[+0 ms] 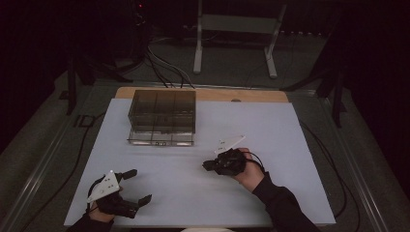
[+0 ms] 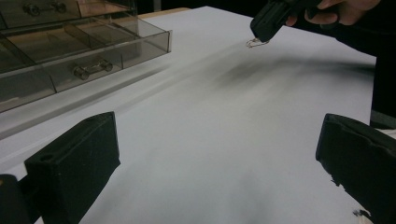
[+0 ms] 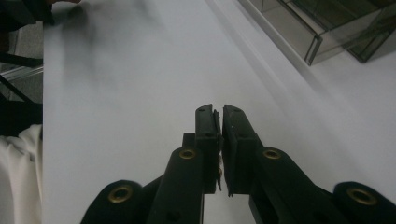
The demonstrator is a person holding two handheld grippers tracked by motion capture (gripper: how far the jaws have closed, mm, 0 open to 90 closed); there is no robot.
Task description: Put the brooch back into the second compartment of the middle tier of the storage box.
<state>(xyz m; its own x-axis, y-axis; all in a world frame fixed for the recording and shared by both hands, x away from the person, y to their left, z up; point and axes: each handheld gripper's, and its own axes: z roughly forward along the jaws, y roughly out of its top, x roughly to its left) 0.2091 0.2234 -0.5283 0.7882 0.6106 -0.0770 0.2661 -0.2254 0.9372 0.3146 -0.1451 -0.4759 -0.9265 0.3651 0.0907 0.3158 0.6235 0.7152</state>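
Observation:
A smoky clear drawer box (image 1: 163, 112) stands at the back left of the white mat, with its bottom drawer (image 1: 162, 140) pulled out toward me. My right gripper (image 1: 206, 166) hovers over the mat's middle, pointing left. Its jaws are shut on a small wire clip (image 2: 256, 43), which hangs from their tips in the left gripper view. In the right gripper view the right gripper (image 3: 220, 113) shows its jaws pressed together with a thin sliver of metal between them. My left gripper (image 1: 139, 186) rests near the front left edge with its jaws wide apart and nothing between them.
The white mat (image 1: 270, 125) covers a wooden table (image 1: 251, 94). The pulled-out drawer (image 2: 112, 42) has clear dividers and small knob handles. Cables (image 1: 333, 164) trail off the table's right side. A metal stand (image 1: 237, 29) sits on the floor beyond.

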